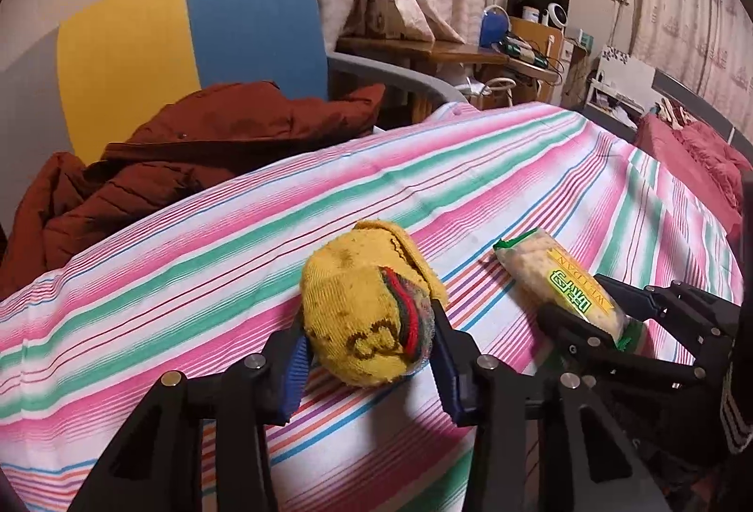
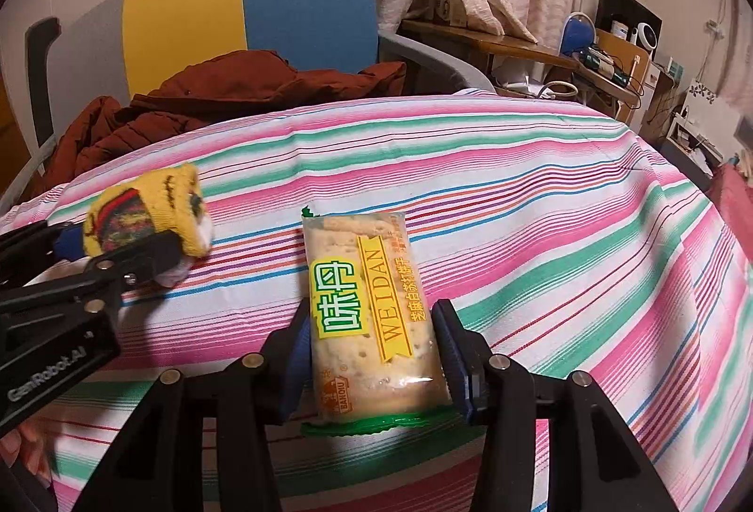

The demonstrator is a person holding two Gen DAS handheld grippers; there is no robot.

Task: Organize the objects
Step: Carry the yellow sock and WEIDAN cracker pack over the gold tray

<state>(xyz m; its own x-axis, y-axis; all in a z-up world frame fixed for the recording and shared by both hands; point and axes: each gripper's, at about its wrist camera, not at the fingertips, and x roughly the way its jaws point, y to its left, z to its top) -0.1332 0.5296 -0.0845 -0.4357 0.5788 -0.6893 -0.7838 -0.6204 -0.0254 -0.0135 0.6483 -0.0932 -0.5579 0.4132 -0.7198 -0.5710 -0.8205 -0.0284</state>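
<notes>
A rolled yellow sock with red, green and black stripes lies on the striped cloth. My left gripper is shut on it, a blue pad pressing each side. In the right wrist view the same sock shows at the far left, between the left gripper's fingers. To its right, a clear packet of crackers with a yellow and green label sits lengthwise in my right gripper, which is shut on its near half. The left wrist view shows that packet and the right gripper at the right.
Behind the cloth stands a yellow and blue chair with a rust-brown jacket heaped on it. A cluttered wooden desk stands by the curtains at the back right. Red bedding lies at the far right.
</notes>
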